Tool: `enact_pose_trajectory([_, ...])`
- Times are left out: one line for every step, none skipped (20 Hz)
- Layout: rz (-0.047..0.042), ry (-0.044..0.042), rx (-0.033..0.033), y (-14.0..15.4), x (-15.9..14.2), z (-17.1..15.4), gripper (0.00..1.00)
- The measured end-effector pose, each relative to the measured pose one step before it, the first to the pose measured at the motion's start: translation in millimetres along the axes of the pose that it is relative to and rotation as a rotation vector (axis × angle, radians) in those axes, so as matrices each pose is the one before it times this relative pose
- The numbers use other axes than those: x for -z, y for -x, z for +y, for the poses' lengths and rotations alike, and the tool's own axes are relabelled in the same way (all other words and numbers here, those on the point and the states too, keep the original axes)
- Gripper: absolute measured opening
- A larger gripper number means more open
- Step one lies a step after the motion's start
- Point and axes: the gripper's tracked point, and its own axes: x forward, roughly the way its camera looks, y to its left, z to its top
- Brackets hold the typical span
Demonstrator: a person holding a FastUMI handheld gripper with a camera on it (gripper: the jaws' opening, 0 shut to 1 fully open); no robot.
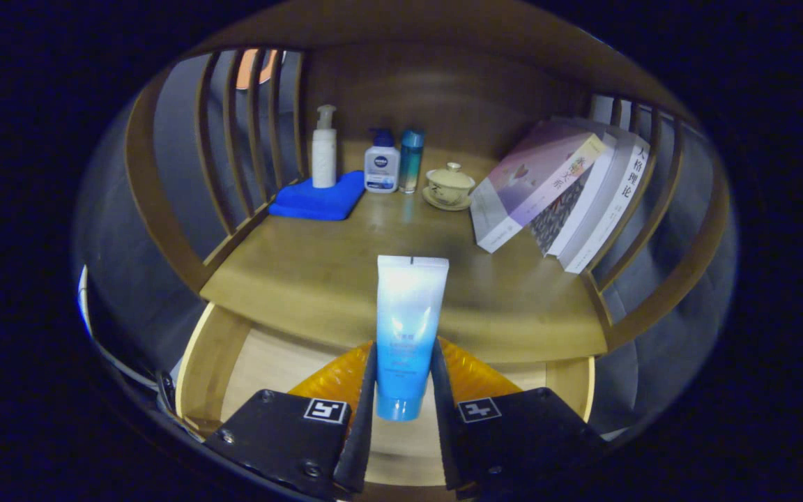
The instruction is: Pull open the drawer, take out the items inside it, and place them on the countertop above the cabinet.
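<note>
My gripper (403, 380) is shut on a pale blue and white tube (408, 314), both fingers pressing on its lower half. The tube stands upright between the fingers, its flat crimped end up. It hangs over the front edge of the wooden countertop (318, 279). Below the fingers lies the pulled-out drawer (213, 348), its light wooden bottom showing beside and between them.
At the back of the countertop stand a white pump bottle (324, 150), a small white and blue bottle (382, 164) and a teal bottle (411, 159). A folded blue cloth (319, 199) lies at back left. A lidded teacup (449, 187) and leaning books (562, 195) sit right. Wooden slats fence both sides.
</note>
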Motion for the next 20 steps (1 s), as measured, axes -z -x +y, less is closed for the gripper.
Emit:
enact_pose_trajectory([-0.00605,0.00308,0.00368,-4.92,-3.77,-0.14,0.44])
enact_pose_trajectory([-0.01327,-0.00159,0.00327,-7.89,-4.96,0.3,0.44])
enact_pose_trajectory([-0.01585,0.00233,0.00497,-5.87,-5.24,-0.04,0.44])
enact_pose_trajectory([-0.01952,-0.00115,0.00626,-8.39,-5.17,-1.04,0.44])
enact_pose_trajectory([0.00038,0.00011,-0.00149,-4.67,-0.58,0.58,0.44])
enact_pose_trajectory([-0.00305,-0.00819,-0.00404,-5.28,-0.95,3.36,0.44])
enact_pose_trajectory([-0.00909,0.00785,0.01002,-4.54,-2.29,-0.69,0.44])
enact_pose_trajectory([-0.00902,0.00803,0.01296,-5.3,-2.69,-2.72,0.44])
enact_pose_trajectory([-0.01564,0.00271,0.01183,-3.31,-3.44,-0.1,0.45])
enact_pose_trajectory([-0.00805,0.00138,0.00931,-4.97,-1.89,0.49,0.44])
enact_pose_trajectory([-0.00402,-0.0045,0.00346,-1.84,-0.15,0.88,0.44])
enact_pose_trajectory([0.00112,-0.00134,0.00301,-4.9,-0.03,1.25,0.44])
enact_pose_trajectory([-0.00975,0.00329,0.00294,-3.24,-1.78,0.18,0.45])
enact_pose_trajectory([-0.0052,0.01059,-0.00076,-2.84,-1.37,0.56,0.45])
enact_pose_trajectory([-0.00861,-0.00221,0.00808,-1.81,-1.0,-0.14,0.45])
enact_pose_trajectory([-0.01407,0.00215,0.00216,-1.65,-1.64,0.03,0.49])
enact_pose_trajectory([-0.01273,-0.00436,0.0062,0.99,-2.1,0.08,0.51])
enact_pose_trajectory([-0.00564,0.00608,0.00975,0.92,-0.62,-1.53,0.53])
enact_pose_trajectory([-0.00095,-0.00806,-0.00131,4.51,0.19,1.4,0.54])
enact_pose_trajectory([-0.00689,-0.01482,-0.01094,5.32,-1.04,2.6,0.56])
